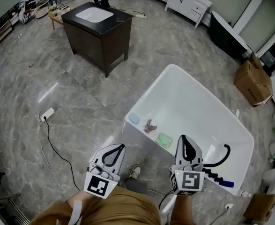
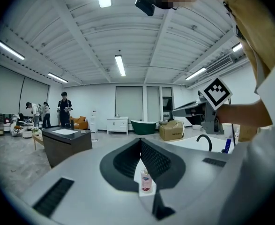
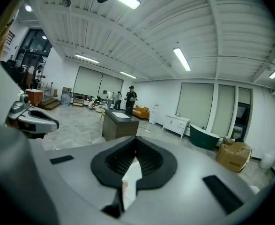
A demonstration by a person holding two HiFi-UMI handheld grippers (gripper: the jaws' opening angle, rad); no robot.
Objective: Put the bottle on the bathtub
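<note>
Where grey marble floor spreads, a white bathtub stands.

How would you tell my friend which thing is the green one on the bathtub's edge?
Look for the big white bathtub on the grey floor. Three small things sit in a row along its near edge. The green thing is the flat, squarish one nearest the black curved tap, unlike the pale blue oval and the small bottle.
</note>
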